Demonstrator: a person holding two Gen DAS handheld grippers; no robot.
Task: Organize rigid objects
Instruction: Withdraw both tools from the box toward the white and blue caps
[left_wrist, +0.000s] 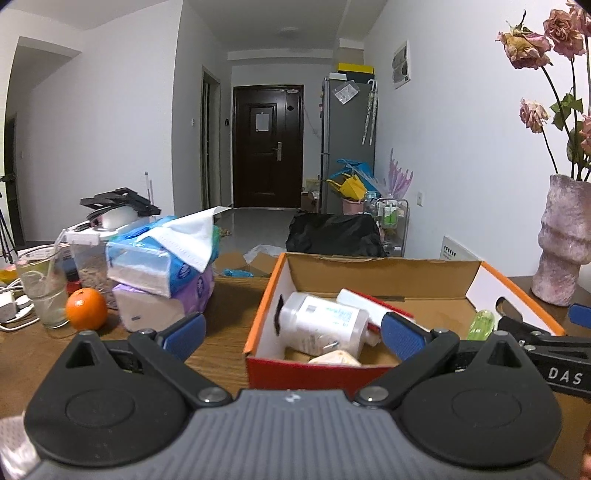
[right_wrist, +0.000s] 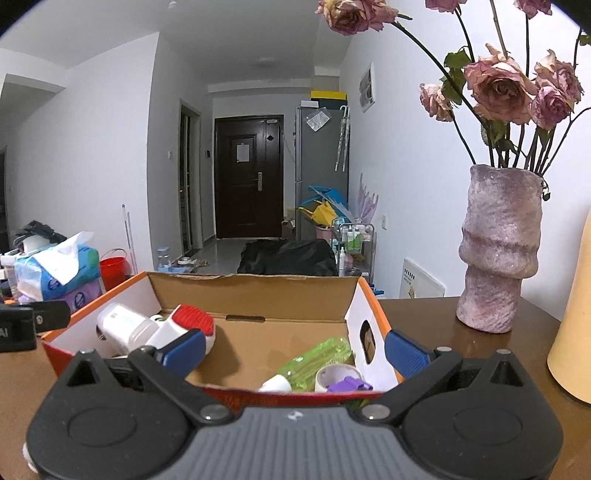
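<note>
The cardboard box (left_wrist: 384, 275) stands open on the wooden table (left_wrist: 221, 343) and serves as the reference point. The left gripper (left_wrist: 293, 330) hovers before the box's near wall with its blue pads spread wide and nothing between them. The right gripper (right_wrist: 295, 350) is likewise wide open and empty, at the box's near right corner.

Inside the box, at its left end, a white bottle (left_wrist: 323, 321) lies on its side with a red-and-white object (left_wrist: 373, 304) just behind it. At the box's right end lies a green bottle (right_wrist: 317, 360).

Only the right wrist view shows a tape roll (right_wrist: 338, 374) and a purple item (right_wrist: 349, 386) beside the green bottle. Only the left wrist view shows an orange (left_wrist: 86, 308) and a drinking glass (left_wrist: 42, 291) left of the box. Tissue packs (left_wrist: 159, 266) sit left of the box; a vase (right_wrist: 498, 247) of dried roses stands to its right.
</note>
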